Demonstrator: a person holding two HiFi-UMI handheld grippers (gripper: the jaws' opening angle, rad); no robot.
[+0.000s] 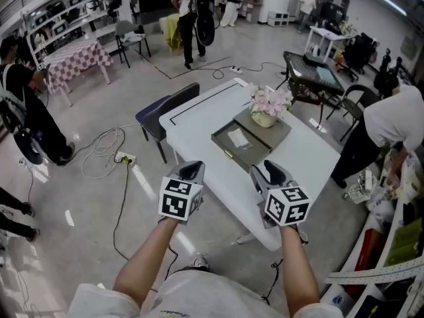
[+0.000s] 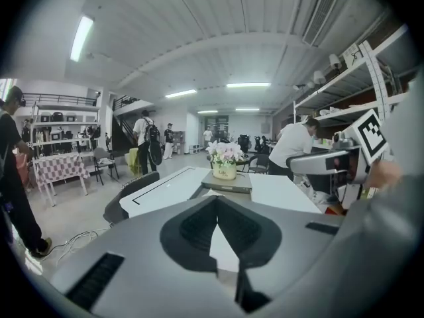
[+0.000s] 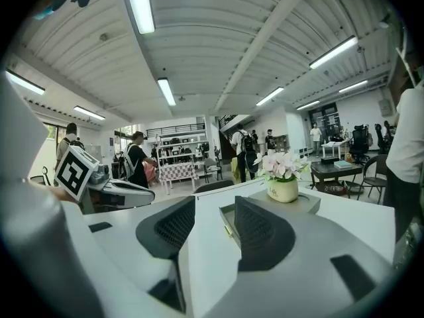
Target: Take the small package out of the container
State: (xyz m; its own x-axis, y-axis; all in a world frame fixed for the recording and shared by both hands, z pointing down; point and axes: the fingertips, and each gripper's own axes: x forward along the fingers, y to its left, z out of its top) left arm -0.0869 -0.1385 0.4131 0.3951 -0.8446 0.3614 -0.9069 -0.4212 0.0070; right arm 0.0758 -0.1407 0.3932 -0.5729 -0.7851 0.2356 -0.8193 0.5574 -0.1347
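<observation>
A grey box-like container (image 1: 270, 133) sits on the white table (image 1: 298, 167) with its drawer (image 1: 222, 148) pulled out toward me. A small white package (image 1: 237, 138) lies inside the drawer. A pot of pink flowers (image 1: 267, 107) stands on the container's top. My left gripper (image 1: 192, 171) hovers at the table's near left edge, short of the drawer, its jaw tips together and empty (image 2: 216, 199). My right gripper (image 1: 272, 172) hangs over the near part of the table, open with nothing between its jaws (image 3: 215, 204). The right gripper view shows the drawer front (image 3: 228, 225) just beyond the jaws.
A dark chair (image 1: 167, 108) stands at the table's far left side. Cables and a power strip (image 1: 123, 157) lie on the floor to the left. A person in white (image 1: 392, 121) bends over at the right near shelving. More people and tables stand farther back.
</observation>
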